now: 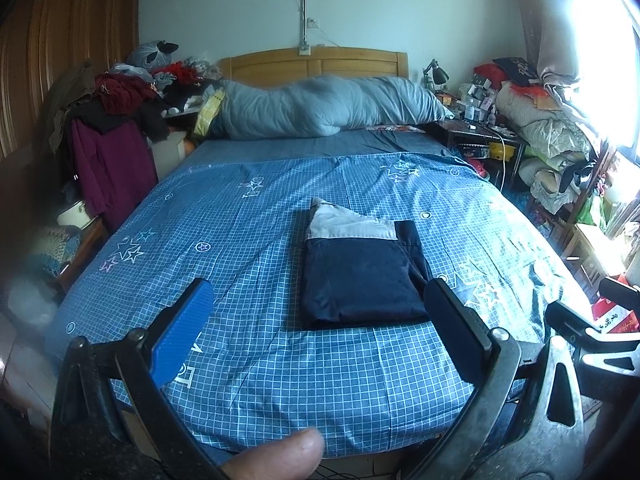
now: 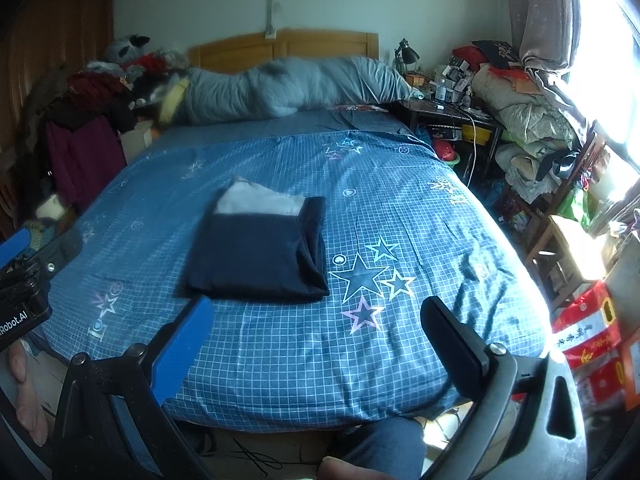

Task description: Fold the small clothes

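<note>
A folded navy garment (image 1: pixel 360 276) with a light grey band at its far end lies flat on the blue checked bedspread (image 1: pixel 248 216). It also shows in the right wrist view (image 2: pixel 260 256). My left gripper (image 1: pixel 318 300) is open and empty, held above the near end of the bed, just short of the garment. My right gripper (image 2: pixel 318 316) is open and empty, near the bed's foot, to the right of the garment. The right gripper shows at the right edge of the left wrist view (image 1: pixel 580 320); the left gripper at the left edge of the right wrist view (image 2: pixel 24 264).
A grey-blue duvet (image 1: pixel 320 108) lies rolled by the wooden headboard (image 1: pixel 316 62). Piles of clothes (image 1: pixel 116 120) stand left of the bed. A cluttered side table (image 1: pixel 480 128), bedding heaps and a wooden chair (image 2: pixel 560 240) stand to the right. A red bag (image 2: pixel 588 340) sits at the foot.
</note>
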A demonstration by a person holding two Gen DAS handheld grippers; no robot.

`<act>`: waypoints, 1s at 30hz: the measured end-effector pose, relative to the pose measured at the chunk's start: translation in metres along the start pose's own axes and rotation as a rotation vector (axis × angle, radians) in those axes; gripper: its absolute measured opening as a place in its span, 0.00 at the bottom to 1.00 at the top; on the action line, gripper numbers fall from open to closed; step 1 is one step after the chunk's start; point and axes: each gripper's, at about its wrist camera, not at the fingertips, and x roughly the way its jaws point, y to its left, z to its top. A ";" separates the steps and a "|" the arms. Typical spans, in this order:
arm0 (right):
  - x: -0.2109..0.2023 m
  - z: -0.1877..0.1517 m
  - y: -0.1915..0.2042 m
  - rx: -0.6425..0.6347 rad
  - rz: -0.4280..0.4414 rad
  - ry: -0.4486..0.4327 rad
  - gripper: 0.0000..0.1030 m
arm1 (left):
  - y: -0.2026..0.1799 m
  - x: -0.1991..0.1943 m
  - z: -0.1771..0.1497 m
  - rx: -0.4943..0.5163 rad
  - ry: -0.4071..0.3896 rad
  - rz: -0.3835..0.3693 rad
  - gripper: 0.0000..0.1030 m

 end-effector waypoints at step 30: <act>0.007 0.038 0.001 0.026 0.022 -0.024 1.00 | -0.001 0.003 0.016 -0.017 -0.003 -0.011 1.00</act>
